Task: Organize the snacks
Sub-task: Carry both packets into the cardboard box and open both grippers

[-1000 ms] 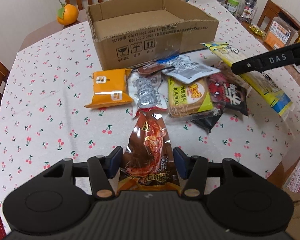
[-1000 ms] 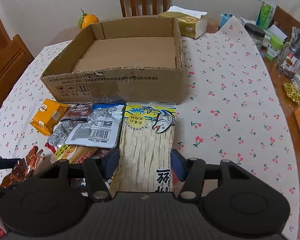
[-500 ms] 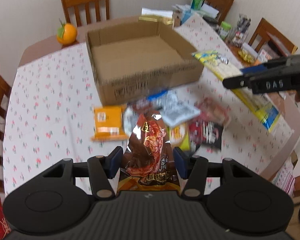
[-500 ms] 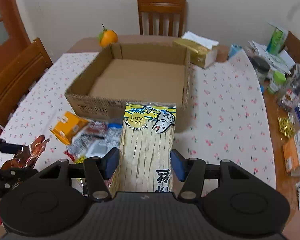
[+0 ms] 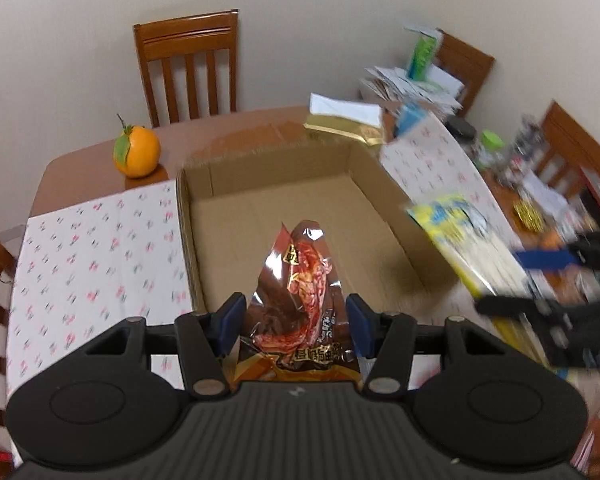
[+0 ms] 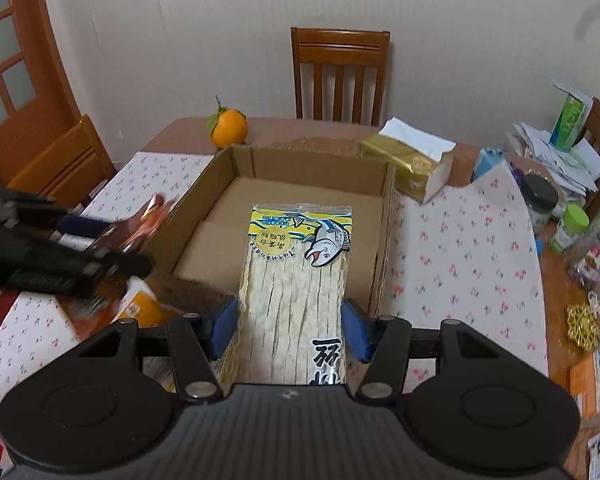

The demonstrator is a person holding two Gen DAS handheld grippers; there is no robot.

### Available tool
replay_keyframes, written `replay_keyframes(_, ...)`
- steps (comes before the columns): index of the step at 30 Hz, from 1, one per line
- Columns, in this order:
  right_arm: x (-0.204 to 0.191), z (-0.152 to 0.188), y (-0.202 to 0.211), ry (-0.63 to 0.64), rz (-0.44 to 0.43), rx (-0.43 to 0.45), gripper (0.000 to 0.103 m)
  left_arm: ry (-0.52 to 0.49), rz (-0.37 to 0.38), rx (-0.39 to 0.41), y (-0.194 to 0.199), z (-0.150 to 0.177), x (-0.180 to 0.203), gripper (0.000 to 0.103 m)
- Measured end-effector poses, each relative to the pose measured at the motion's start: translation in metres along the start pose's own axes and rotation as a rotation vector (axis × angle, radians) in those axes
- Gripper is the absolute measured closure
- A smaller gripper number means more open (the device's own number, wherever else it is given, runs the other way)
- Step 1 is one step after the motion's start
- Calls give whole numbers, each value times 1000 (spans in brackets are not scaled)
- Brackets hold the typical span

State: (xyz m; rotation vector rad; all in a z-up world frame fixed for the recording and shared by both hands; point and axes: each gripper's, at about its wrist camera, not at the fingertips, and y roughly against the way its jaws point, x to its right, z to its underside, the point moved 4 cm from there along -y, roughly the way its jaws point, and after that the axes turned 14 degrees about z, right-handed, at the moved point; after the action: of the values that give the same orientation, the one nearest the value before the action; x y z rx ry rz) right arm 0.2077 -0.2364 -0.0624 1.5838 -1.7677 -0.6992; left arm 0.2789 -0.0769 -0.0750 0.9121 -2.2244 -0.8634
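Above the near edge of the cardboard box (image 6: pixel 300 184), both packets point lengthwise inward.
Your left gripper (image 5: pixel 292 326) pinches the brown packet (image 5: pixel 300 288); your right gripper (image 6: pixel 290 330) pinches the fish-strip packet (image 6: pixel 296 280), equally near.

Soft, even indoor light; fisheye bends the edges; the glossy brown-red foil snack packet (image 5: pixel 300 300) glints; left view's right side is perhaps motion-blurred.

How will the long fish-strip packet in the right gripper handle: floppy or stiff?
The fish-strip packet juts out straight beyond the right gripper without drooping, so probably fairly stiff. Its glossy film could slip. It looks thin, so probably light.
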Motion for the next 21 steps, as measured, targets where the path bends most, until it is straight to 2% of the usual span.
replay_keyframes(8, 13, -13, -14, -37, 5, 2, 42, 60, -61, 12, -65, -39, -37, 49)
replay_keyframes(16, 23, -15, -26, -45, 28, -15, 42, 85, -129, 28, -101, -52, -57, 46)
replay_keyframes(17, 23, -16, -28, -44, 32, -18, 42, 85, -143, 41, -101, -53, -59, 43)
replay_keyframes(19, 24, -17, -31, -42, 37, -20, 42, 73, -157, 66, -98, -55, -60, 18)
replay_keyframes(21, 23, -19, -34, -38, 39, -21, 42, 53, -181, 101, -86, -56, -57, 19)
